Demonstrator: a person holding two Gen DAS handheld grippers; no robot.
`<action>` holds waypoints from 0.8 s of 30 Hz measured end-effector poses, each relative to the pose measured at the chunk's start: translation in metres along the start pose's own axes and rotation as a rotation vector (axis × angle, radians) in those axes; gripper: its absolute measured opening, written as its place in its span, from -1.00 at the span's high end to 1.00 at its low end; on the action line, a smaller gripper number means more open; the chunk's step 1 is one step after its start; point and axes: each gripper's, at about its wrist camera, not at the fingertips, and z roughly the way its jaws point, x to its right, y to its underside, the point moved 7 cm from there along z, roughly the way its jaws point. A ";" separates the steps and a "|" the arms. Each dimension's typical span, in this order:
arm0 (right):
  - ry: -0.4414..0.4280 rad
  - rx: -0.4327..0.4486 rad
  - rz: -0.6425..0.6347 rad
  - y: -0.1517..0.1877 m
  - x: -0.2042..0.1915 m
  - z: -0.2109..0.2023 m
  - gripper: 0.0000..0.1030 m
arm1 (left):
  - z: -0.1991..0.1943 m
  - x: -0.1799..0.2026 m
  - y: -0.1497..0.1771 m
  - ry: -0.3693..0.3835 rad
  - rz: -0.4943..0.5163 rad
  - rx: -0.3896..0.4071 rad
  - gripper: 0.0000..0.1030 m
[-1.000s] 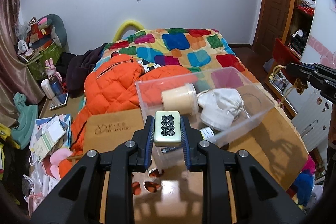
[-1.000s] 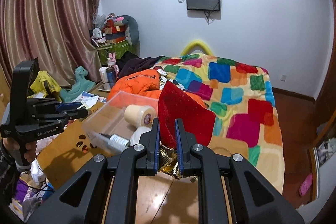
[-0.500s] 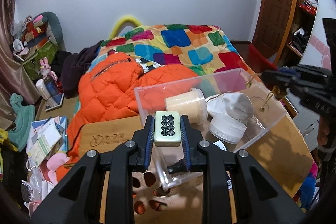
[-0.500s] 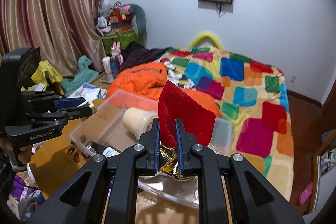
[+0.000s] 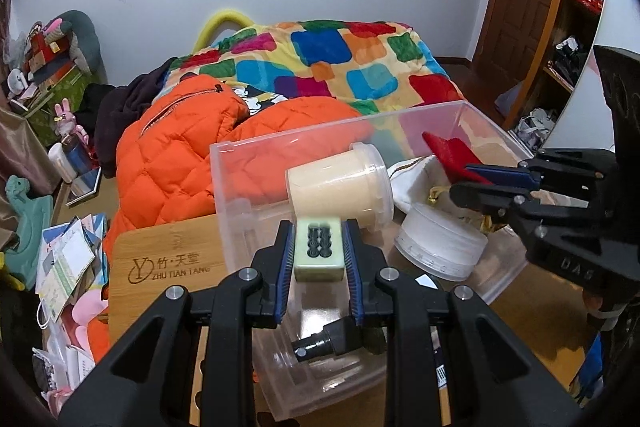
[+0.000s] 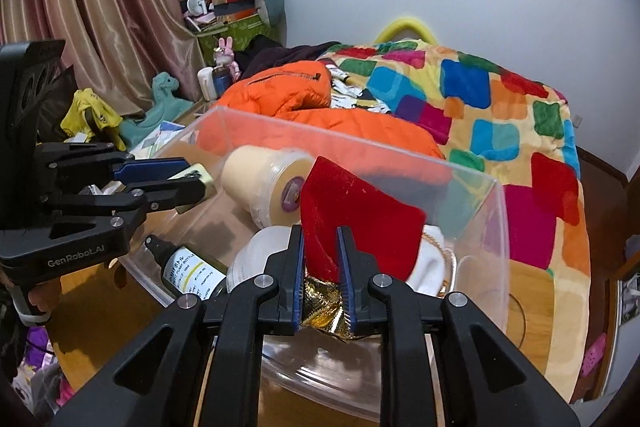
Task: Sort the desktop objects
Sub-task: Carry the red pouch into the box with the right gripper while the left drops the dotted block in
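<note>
Left gripper [image 5: 319, 254], right gripper [image 6: 320, 277] tilted down over bin [image 5: 488, 123] (both gripping).

- Pale green mahjong tile [image 5: 319, 250] with black circles, face up above the clear plastic bin [image 5: 224, 195].
- Red velvet pouch [image 6: 356, 217] with gold lining, upright over that bin.

- The clear rectangular plastic bin [image 5: 224, 163] has glossy, smooth walls.
- The red velvety cloth pouch [image 6: 360, 219] looks matt, with crinkled shiny gold foil [image 6: 324, 311] beneath.
- The pale green mahjong tile [image 5: 319, 254] looks smooth.
- The light wooden bamboo board [image 5: 168, 247] is matt.
</note>
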 end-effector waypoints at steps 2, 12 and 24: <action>0.005 -0.008 -0.009 0.001 -0.002 0.002 0.66 | 0.001 0.001 0.000 -0.010 0.009 0.000 0.54; 0.010 -0.010 -0.006 0.003 -0.005 -0.004 0.53 | -0.003 0.006 0.001 -0.020 0.026 0.002 0.54; 0.049 0.011 -0.024 0.006 -0.007 -0.029 0.19 | -0.027 0.015 -0.002 -0.039 0.041 0.041 0.13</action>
